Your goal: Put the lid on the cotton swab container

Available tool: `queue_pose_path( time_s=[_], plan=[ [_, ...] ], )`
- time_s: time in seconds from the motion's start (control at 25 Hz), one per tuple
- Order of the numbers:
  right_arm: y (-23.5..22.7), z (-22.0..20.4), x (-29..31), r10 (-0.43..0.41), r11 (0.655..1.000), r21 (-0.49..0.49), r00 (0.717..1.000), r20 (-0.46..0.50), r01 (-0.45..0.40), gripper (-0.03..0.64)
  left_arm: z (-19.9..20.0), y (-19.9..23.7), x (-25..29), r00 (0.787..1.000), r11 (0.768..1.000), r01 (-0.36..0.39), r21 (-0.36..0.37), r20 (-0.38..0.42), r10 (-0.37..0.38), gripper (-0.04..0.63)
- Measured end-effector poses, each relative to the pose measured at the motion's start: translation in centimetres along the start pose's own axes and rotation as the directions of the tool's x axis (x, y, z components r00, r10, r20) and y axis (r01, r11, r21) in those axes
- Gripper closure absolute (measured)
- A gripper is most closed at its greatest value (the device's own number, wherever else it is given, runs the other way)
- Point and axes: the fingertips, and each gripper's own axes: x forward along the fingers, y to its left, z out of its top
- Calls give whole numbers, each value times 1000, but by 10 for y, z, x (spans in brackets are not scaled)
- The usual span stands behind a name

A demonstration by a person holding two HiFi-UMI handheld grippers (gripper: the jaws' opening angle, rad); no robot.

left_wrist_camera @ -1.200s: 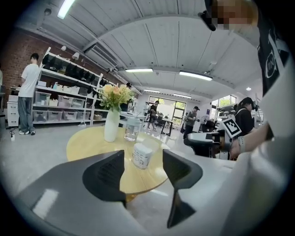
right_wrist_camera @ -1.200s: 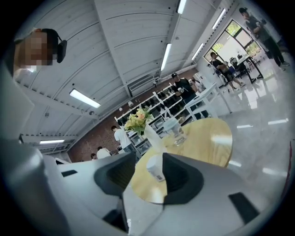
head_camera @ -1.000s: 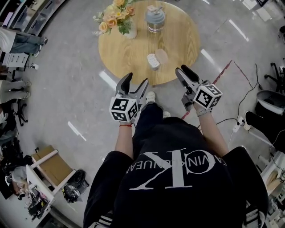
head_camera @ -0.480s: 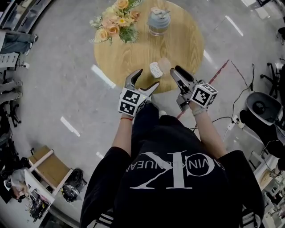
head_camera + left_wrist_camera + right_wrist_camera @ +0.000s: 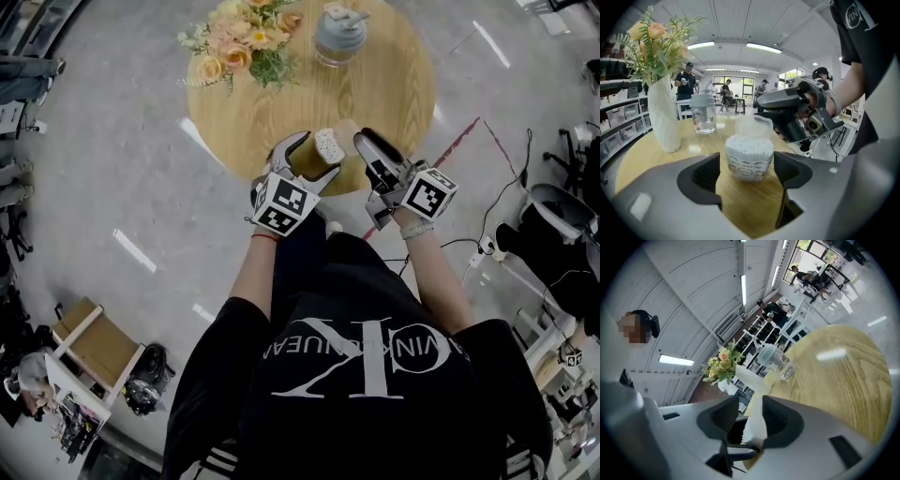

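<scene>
I judge the task barely begun: the cotton swab container [image 5: 749,157] stands uncapped at the table's [image 5: 394,84] 6 o'clock edge, untouched between my left gripper's [image 5: 314,157] wide-open jaws. At its 2 o'clock my right gripper [image 5: 750,416] is part-open, with the lid [image 5: 756,427] against one pad

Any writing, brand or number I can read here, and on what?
"CK": large, upside down, on the person's black shirt; the smaller letters across it are only partly legible.
Cotton swab container label: printed, too blurred to read.
Marker cubes: patterns only, no words.
</scene>
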Motion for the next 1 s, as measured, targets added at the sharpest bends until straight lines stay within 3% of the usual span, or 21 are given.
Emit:
queue_pose_path(
  time_s=[0.2, 0.48, 0.76, 1.0],
  plan=[
    [10, 0, 5, 40, 999, 30, 999, -5, -39, 496, -2, -3, 9, 999, 999, 41, 23, -13, -41, 250],
    [23, -12, 15, 66, 997, -27, 994, -87, -68, 567, -2, -5, 9, 999, 999, 48, 18, 0, -48, 259],
    [31, -28, 28, 92, 992, -66, 981, -172, -104, 572, -2, -3, 10, 999, 999, 37, 15, -2, -37, 261],
    [29, -40, 33, 57, 988, -126, 971, -232, -88, 572, -3, -6, 10, 999, 999, 36, 2, 2, -36, 262]
  ],
)
